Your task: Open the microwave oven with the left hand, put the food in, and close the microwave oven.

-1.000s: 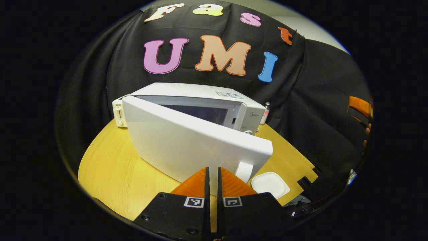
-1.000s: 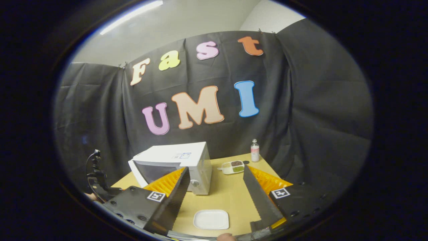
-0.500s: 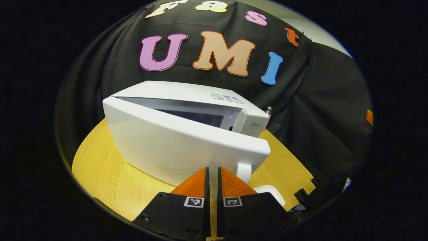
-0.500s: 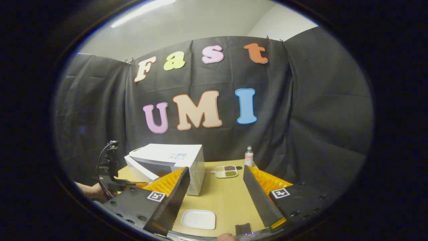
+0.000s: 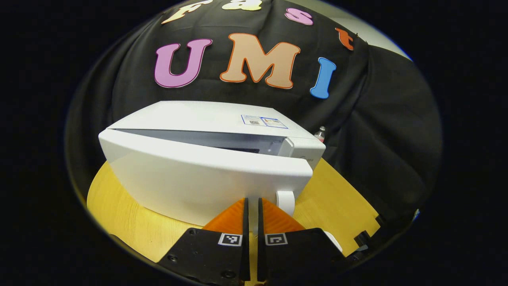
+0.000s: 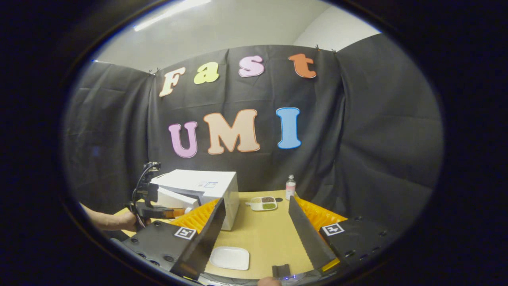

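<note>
The white microwave (image 5: 206,115) stands on the yellow table (image 5: 131,222), and its door (image 5: 198,174) is ajar by a narrow gap along the top. My left gripper (image 5: 252,200) is shut with nothing held, its tips against the lower front of the door just left of the white handle (image 5: 285,200). In the right gripper view the microwave (image 6: 206,182) is at the left, with the left gripper (image 6: 166,212) and a hand (image 6: 115,220) at its door. My right gripper (image 6: 256,200) hangs open over the near table edge. A sectioned dish of food (image 6: 264,203) sits on the table behind it.
An empty white plate (image 6: 230,257) lies near the front edge, between the microwave and my right gripper. A small bottle (image 6: 291,186) stands at the back by the black cloth wall, seen also past the microwave's right corner as a bottle (image 5: 320,134).
The microwave door has swung from well open to nearly shut, with my left gripper following it in. The right gripper has stayed open and drifted slightly.
</note>
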Motion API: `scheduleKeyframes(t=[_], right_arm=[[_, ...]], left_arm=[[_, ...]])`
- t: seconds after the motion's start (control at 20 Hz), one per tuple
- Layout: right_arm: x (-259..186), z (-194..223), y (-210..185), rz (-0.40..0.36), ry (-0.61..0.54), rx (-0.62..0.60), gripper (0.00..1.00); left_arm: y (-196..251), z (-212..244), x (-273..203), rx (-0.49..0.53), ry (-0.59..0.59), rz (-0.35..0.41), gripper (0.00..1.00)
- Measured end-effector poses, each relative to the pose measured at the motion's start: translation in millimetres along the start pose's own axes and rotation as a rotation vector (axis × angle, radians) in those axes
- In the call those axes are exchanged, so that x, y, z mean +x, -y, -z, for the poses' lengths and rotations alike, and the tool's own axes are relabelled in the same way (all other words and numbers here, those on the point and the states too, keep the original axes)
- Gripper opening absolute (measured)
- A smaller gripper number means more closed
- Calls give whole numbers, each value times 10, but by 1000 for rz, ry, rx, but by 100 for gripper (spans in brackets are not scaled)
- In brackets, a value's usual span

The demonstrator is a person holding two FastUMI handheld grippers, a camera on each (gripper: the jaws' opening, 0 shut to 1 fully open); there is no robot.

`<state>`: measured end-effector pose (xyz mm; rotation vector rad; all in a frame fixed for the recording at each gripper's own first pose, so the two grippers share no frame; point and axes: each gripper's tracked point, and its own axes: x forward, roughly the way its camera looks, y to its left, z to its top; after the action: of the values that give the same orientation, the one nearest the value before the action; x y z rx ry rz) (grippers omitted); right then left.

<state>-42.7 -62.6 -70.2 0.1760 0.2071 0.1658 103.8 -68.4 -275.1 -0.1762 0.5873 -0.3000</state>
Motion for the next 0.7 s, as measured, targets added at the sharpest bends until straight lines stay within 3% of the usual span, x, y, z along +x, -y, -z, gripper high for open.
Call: scheduleKeyframes(t=[0.3, 0.35, 0.5, 0.55, 0.7], right_arm=[[-9, -16, 106, 20, 5, -2, 98], [3, -10, 117, 22, 4, -1, 89], [54, -23, 96, 12, 4, 9, 89], [73, -34, 67, 1, 5, 11, 89], [160, -37, -9, -21, 7, 8, 89]], left_arm=[[-4, -183, 367, 20, 22, -23, 7], [3, -100, 359, 8, -7, -38, 6], [-58, -201, 475, 25, 38, -48, 6], [-17, -114, 454, 3, -5, -46, 5], [-17, -208, 384, 17, 10, -57, 6]])
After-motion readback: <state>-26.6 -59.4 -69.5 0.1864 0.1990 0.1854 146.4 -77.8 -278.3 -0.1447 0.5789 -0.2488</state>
